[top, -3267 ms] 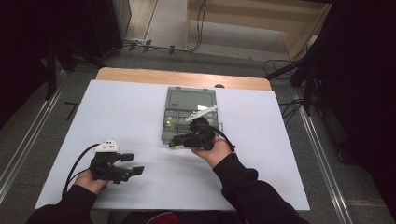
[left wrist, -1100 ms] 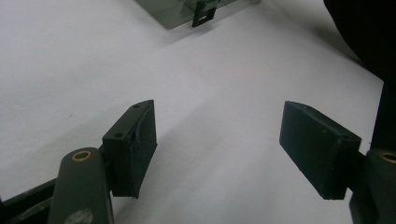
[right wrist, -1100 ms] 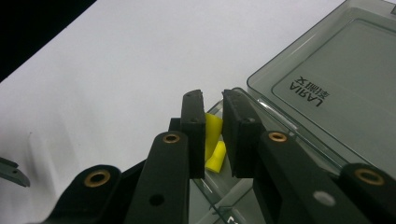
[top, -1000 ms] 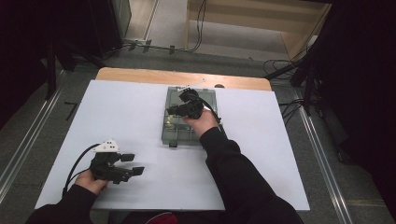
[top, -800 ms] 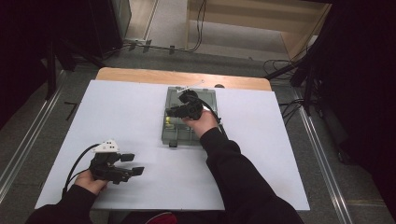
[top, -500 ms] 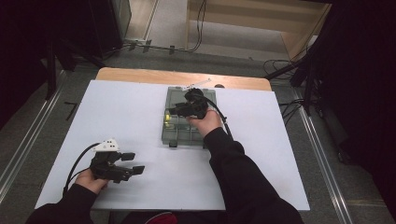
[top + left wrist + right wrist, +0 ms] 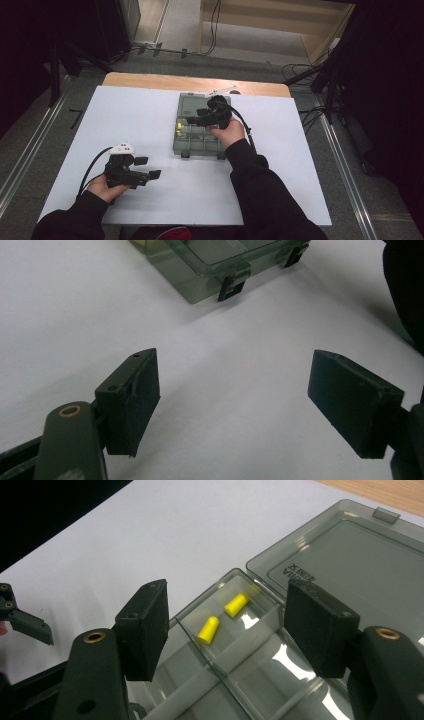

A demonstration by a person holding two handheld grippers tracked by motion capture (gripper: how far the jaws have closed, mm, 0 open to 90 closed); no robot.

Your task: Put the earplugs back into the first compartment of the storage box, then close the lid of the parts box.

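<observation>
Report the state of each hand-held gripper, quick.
Left hand-held gripper: open, nothing between its jaws, over bare table.
Right hand-held gripper: jaws just opened, empty, above the box compartment with two yellow pieces.

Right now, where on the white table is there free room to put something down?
The white table is bare left of the compartment box, and also right of it, up to the far right edge. The near left corner is taken by the left tool. The right tool hangs over the box.

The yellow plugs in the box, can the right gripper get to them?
Probably yes. The right gripper hangs open just above the yellow plugs, the box has its lid folded back, and nothing covers them.
</observation>
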